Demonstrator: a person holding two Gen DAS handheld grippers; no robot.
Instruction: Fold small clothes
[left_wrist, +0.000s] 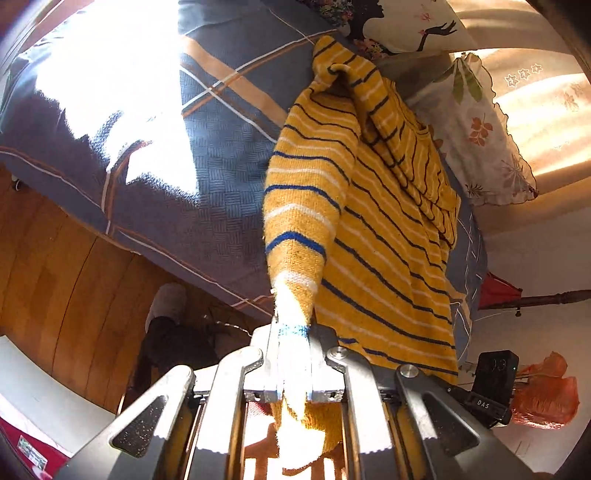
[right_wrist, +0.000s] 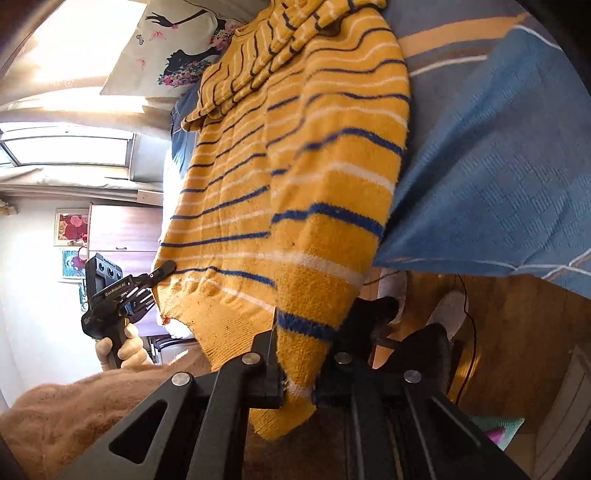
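Note:
A yellow knitted sweater with blue and white stripes lies on the bed, one sleeve folded over its upper part. My left gripper is shut on the sweater's hem corner, the cloth pinched between its jaws. My right gripper is shut on the other hem corner of the sweater, which hangs a little off the bed edge. The left gripper also shows in the right wrist view, held by a hand at the sweater's hem. The right gripper's body shows in the left wrist view.
The bed has a blue plaid cover with a bright sun patch. Two printed pillows lie at its head. Wooden floor is below the bed edge, with a shoe and a cable. An orange bag sits at right.

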